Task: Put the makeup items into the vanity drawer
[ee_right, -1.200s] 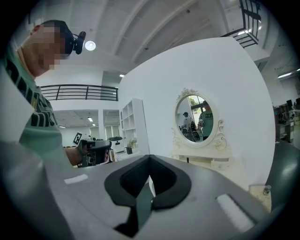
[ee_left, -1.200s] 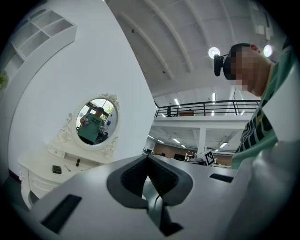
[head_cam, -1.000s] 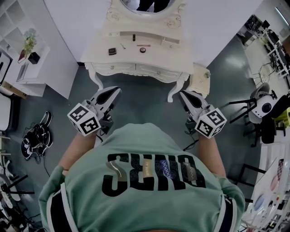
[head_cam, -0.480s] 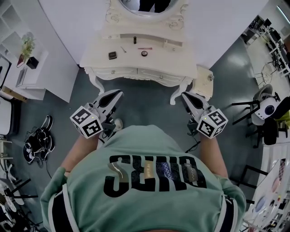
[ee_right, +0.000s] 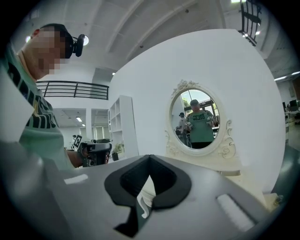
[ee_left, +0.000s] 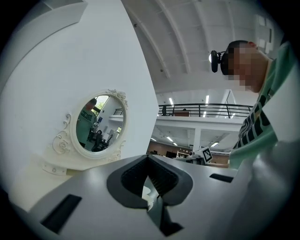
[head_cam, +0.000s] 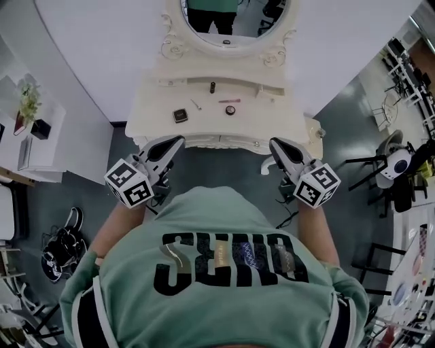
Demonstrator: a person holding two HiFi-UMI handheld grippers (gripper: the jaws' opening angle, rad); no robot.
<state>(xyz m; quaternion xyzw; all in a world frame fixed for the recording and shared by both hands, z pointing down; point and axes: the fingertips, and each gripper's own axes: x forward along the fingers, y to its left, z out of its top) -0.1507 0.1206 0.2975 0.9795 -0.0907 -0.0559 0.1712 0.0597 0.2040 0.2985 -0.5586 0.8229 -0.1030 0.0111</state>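
Note:
The white vanity (head_cam: 279,122) with its oval mirror (head_cam: 231,17) stands straight ahead. On its top lie a square compact (head_cam: 180,115), a round compact (head_cam: 230,110), a dark lipstick (head_cam: 213,87), a pink pencil (head_cam: 229,101) and a thin stick (head_cam: 196,105). The drawer fronts (head_cam: 214,142) under the top look closed. My left gripper (head_cam: 175,141) and right gripper (head_cam: 274,143) hover side by side just short of the vanity's front edge. Both are shut and hold nothing. The mirror (ee_left: 99,124) shows in the left gripper view and again (ee_right: 198,121) in the right gripper view.
A small white stool (head_cam: 315,130) stands at the vanity's right end. A white shelf unit (head_cam: 30,132) with a plant is at the left. A black tangle of gear (head_cam: 61,245) lies on the grey floor. Chairs and stands (head_cam: 397,166) crowd the right.
The person has stepped toward the vanity, so it sits lower and nearer in the head view. Both grippers keep their pose and stay shut.

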